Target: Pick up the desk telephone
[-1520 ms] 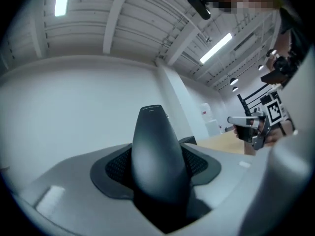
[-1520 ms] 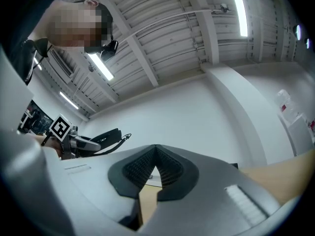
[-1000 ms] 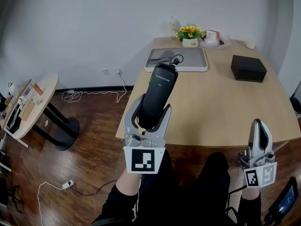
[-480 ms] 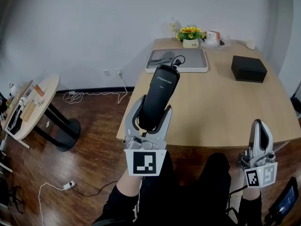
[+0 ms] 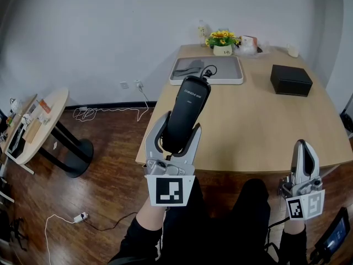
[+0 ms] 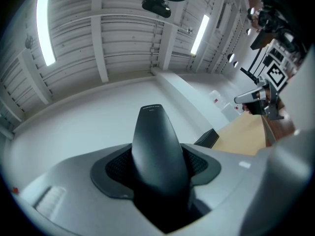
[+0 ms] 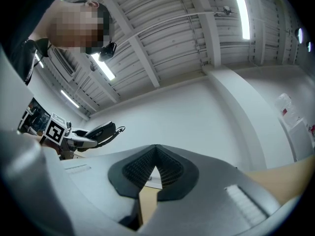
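A black telephone handset (image 5: 186, 110) stands upright and tilted a little to the right above the table's near left corner, with my left gripper (image 5: 177, 127) shut on its lower half. A thin black cord (image 5: 207, 69) runs from its top toward the grey tray (image 5: 236, 79). In the left gripper view the handset (image 6: 156, 146) fills the gap between the jaws. My right gripper (image 5: 305, 148) is shut and empty, held low at the near right, off the table's front edge. The right gripper view shows the handset (image 7: 101, 131) far to the left.
The wooden table (image 5: 248, 126) carries the grey tray at the back, a black box (image 5: 291, 80) at the right, and a pot of yellow flowers (image 5: 223, 40) at the far edge. A small round table (image 5: 33, 123) stands on the floor at the left.
The left gripper and the handset have shifted very slightly to the right. The right gripper has not moved.
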### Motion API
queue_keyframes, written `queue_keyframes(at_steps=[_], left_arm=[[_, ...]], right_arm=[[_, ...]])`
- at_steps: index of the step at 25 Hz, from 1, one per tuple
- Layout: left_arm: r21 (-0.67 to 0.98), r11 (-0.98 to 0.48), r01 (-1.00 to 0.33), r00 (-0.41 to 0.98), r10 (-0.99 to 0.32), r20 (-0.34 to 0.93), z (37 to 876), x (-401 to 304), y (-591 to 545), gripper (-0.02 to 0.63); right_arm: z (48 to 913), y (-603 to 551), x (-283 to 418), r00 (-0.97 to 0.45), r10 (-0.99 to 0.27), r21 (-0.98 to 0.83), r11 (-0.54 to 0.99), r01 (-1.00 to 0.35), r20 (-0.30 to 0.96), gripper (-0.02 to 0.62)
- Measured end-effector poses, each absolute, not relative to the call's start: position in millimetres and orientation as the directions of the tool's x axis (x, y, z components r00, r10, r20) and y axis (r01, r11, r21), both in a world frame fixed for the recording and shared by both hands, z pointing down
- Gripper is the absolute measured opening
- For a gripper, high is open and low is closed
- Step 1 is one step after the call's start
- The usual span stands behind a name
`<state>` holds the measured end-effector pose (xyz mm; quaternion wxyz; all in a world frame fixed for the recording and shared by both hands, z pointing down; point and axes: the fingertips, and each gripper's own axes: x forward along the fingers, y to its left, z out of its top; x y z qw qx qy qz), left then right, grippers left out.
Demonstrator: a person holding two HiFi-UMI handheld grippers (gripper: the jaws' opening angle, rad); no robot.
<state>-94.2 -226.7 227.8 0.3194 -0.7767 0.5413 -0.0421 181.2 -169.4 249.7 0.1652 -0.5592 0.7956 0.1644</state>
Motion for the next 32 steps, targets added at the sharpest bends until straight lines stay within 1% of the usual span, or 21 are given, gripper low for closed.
queue_keyframes(at_steps=[9, 32], left_arm=[[-0.545, -0.222, -0.809, 0.422, -0.864, -0.276, 228.8, -90.4, -228.0, 0.265], [-0.541, -0.236, -0.807, 0.428, -0.866, -0.26, 230.8, -89.9, -228.1, 0.265]], right_arm=[[248.8, -169.5, 180.5, -0.316, -0.84, 0.116, 0.296, -0.948, -0.442, 0.0], [245.5, -168.5, 179.4, -0.309, -0.843, 0.115, 0.288, -0.951, -0.441, 0.0]])
